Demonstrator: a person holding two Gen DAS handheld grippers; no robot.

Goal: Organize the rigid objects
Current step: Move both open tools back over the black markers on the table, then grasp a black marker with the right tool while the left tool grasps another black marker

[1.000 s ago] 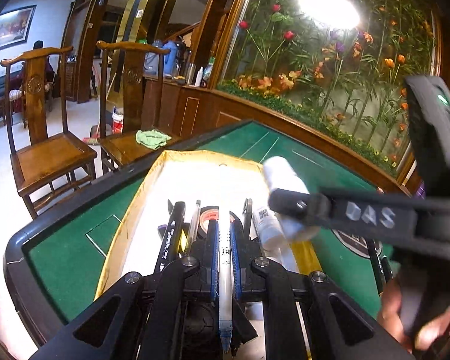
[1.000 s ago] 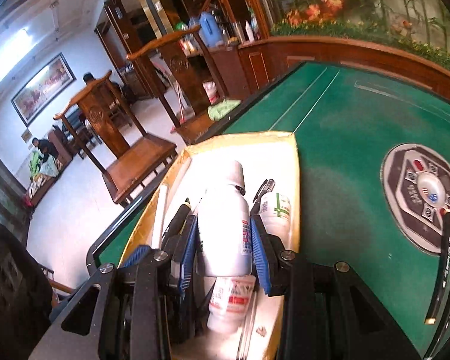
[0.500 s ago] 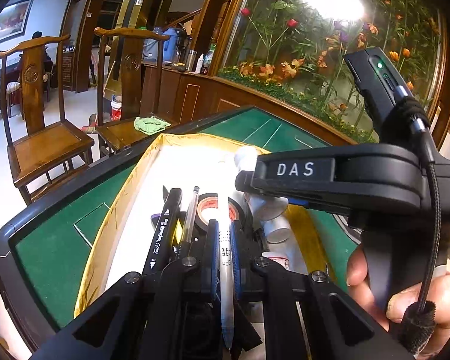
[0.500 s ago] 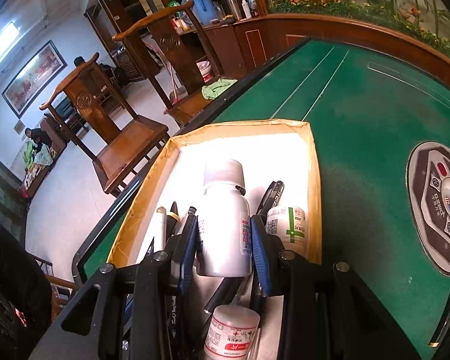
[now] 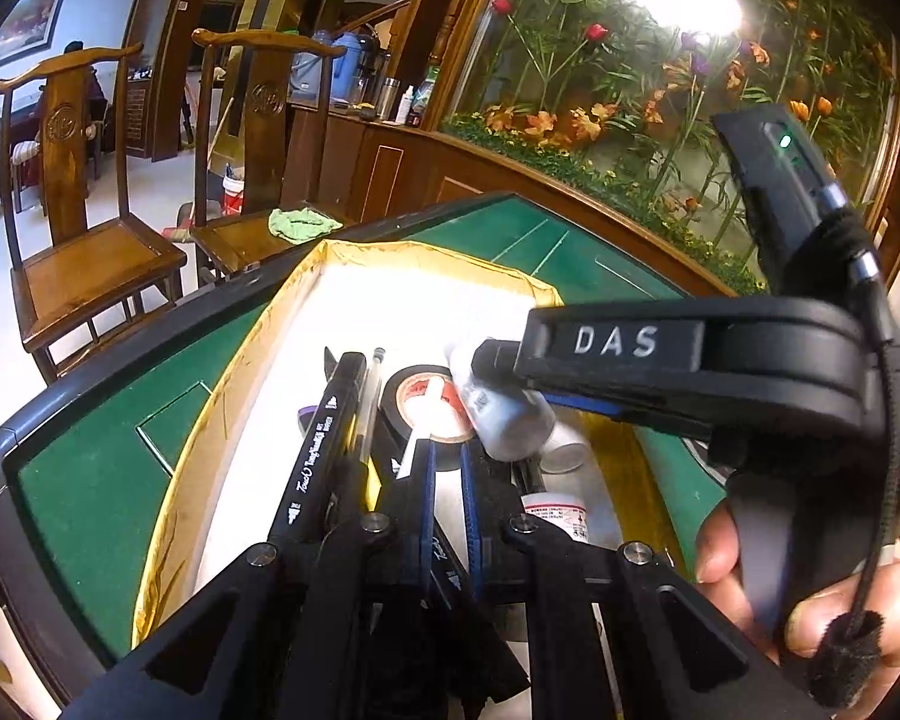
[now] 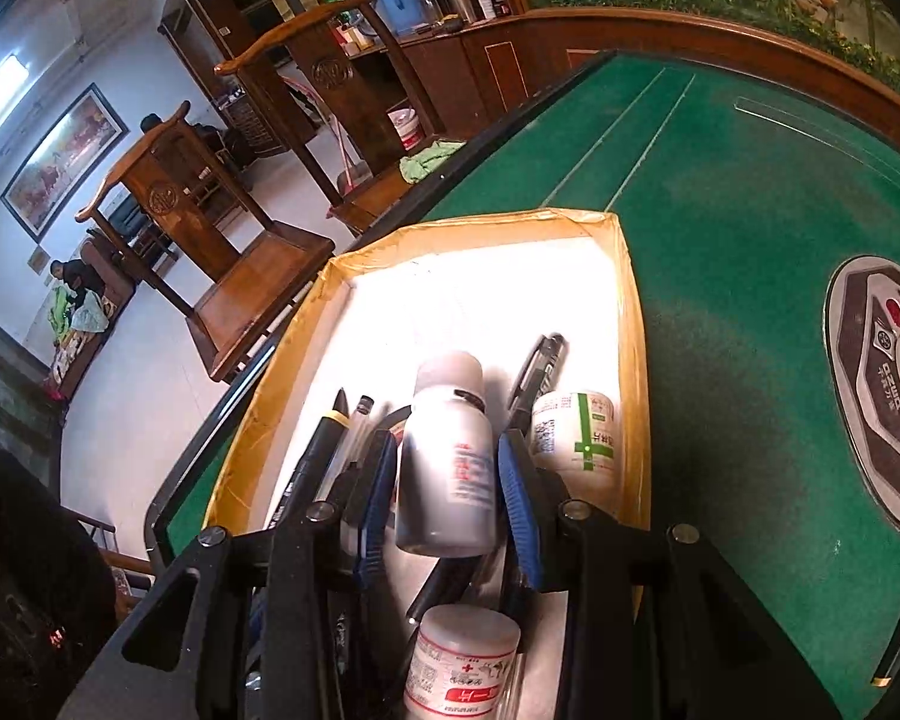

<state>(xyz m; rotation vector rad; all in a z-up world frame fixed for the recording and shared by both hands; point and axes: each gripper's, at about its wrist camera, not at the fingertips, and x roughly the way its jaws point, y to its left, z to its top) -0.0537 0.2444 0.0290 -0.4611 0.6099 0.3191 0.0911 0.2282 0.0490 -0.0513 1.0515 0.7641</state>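
A white bottle [image 6: 447, 462] is being pinched by the right tongs [image 6: 448, 492] over the crowded tray [image 6: 630, 324], risking toppling bottles beneath if released, while the left tongs [image 5: 447, 504] are being kept pressed together.

Green felt table [image 6: 720, 228], gold-edged white tray [image 6: 627, 324]

Green felt table [image 6: 720, 228], black rim; gold-edged tray [image 6: 627, 324] lying on it, round control panel [image 6: 888, 396] at tray's 3 o'clock.
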